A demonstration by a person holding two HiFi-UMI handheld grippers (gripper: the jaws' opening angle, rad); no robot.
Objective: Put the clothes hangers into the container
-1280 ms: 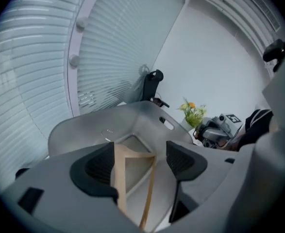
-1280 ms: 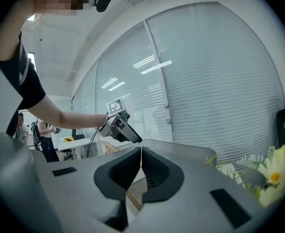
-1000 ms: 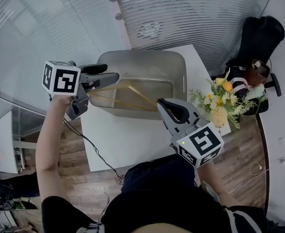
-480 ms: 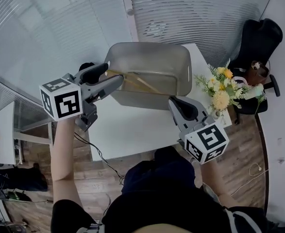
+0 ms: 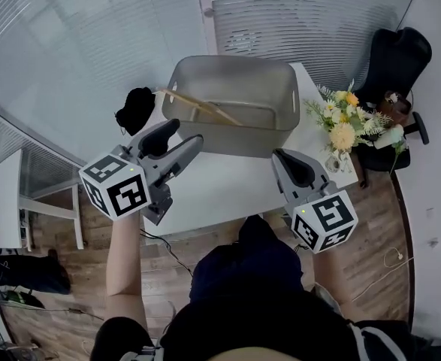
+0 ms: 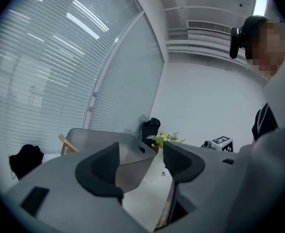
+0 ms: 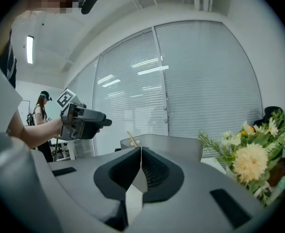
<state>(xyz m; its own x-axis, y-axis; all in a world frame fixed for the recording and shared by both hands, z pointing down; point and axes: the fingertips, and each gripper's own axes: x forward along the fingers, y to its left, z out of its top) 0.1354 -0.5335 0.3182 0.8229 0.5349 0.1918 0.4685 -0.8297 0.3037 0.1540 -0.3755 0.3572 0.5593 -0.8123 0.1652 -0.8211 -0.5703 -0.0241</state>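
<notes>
The grey container [image 5: 269, 100] stands at the far side of the white table [image 5: 220, 190]. Wooden hangers [image 5: 199, 107] lie inside it, one end poking over its left rim. My left gripper [image 5: 184, 143] hovers over the table's left front, short of the container and apart from it. It is open with nothing between its fingers, and its jaws have just been closing a little. In the left gripper view the container [image 6: 103, 141] and a hanger end [image 6: 63, 141] show beyond the left gripper [image 6: 140, 160]. My right gripper [image 5: 283, 159] is shut and empty, near the table's right front. The right gripper [image 7: 140, 165] faces the container [image 7: 174, 144].
A vase of yellow and white flowers [image 5: 345, 130] stands on the table's right corner, close to the right gripper. A black office chair [image 5: 395, 66] is beyond it. A black bundle [image 5: 134, 108] sits left of the container. Another person [image 7: 39, 114] stands far off in the right gripper view.
The left gripper has drawn back from the container's left rim toward the table's front left. The right gripper has also pulled back a little. The hangers stay in the container.
</notes>
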